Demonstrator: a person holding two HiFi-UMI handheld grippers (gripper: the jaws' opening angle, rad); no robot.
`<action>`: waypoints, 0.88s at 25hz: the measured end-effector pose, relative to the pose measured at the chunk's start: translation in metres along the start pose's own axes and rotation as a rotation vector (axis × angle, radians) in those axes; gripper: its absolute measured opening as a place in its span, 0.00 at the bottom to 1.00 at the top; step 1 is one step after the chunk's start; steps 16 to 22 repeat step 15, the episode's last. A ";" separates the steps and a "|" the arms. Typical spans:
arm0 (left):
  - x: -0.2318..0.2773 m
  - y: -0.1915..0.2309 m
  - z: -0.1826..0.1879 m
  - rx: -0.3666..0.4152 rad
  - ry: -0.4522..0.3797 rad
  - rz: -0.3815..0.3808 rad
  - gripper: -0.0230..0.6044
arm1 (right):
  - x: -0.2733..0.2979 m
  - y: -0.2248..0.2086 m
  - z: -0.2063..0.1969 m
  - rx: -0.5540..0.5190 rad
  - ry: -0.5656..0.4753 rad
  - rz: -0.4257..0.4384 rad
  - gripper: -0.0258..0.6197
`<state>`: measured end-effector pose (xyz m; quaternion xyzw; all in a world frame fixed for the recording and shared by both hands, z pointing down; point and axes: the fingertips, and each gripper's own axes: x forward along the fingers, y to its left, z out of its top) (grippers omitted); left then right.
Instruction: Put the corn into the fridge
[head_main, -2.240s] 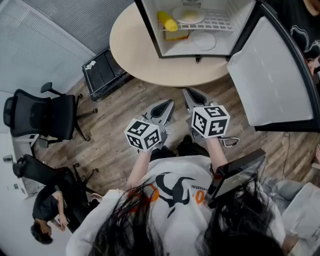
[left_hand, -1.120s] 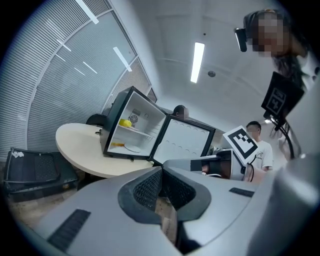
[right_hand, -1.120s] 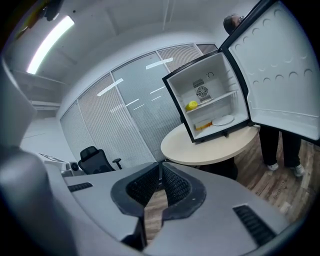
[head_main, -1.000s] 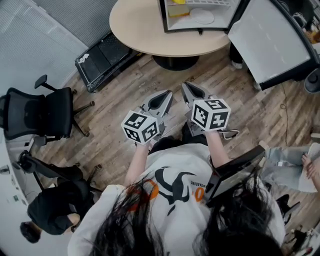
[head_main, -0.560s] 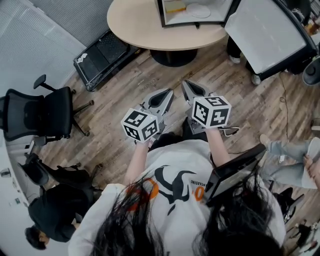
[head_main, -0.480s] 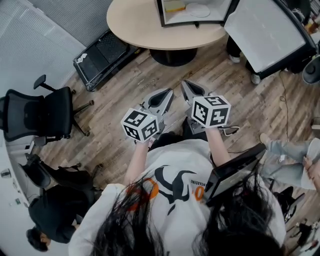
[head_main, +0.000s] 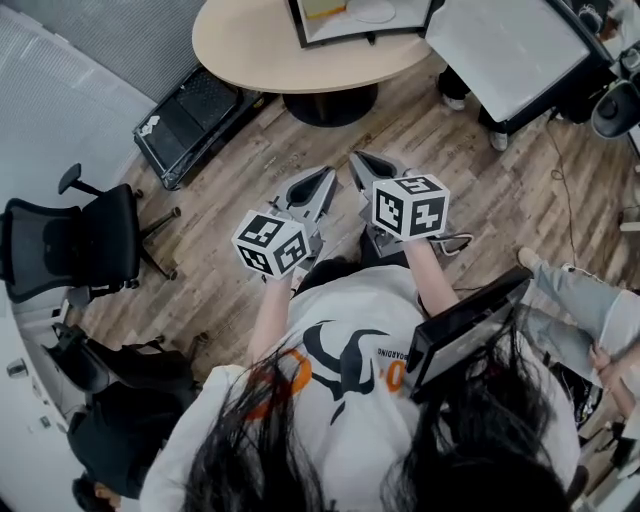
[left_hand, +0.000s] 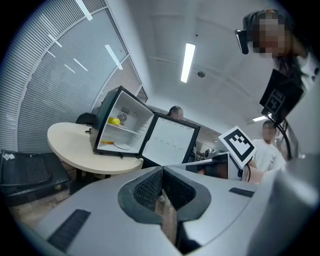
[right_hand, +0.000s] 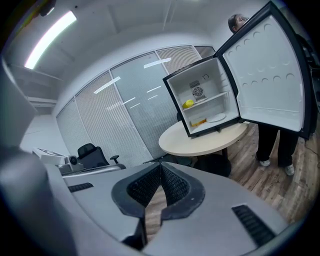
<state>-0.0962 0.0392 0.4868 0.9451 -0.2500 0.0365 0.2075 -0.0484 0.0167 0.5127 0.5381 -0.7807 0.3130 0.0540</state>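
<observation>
— Since earlier, the fridge (head_main: 345, 28) has slid toward the head view's top. Where's the corn (left_hand: 115, 121)?
— On its upper shelf (right_hand: 212, 98). My left gripper (left_hand: 161, 170) and right gripper (right_hand: 161, 165) sit closed, empty. Probably light, firm; I'd grip mid-cob.

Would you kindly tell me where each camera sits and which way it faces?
Head view: on the person's head, looking steeply down at the floor; hair, shirt, arms, left gripper and right gripper show.
Left gripper view: on the left gripper, facing the fridge on the table; its shut jaws and the right gripper's cube show.
Right gripper view: on the right gripper, facing that fridge; its shut jaws show.
Shared: both gripper views show corn in the fridge.
</observation>
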 end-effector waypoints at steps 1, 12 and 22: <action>0.000 -0.001 0.000 0.002 0.000 -0.002 0.06 | -0.001 0.000 0.000 0.001 0.000 0.000 0.07; -0.010 0.007 0.009 0.005 -0.018 0.023 0.06 | 0.007 0.014 0.002 -0.016 0.018 0.023 0.07; -0.012 0.010 0.012 0.006 -0.025 0.034 0.06 | 0.010 0.018 0.003 -0.024 0.022 0.032 0.07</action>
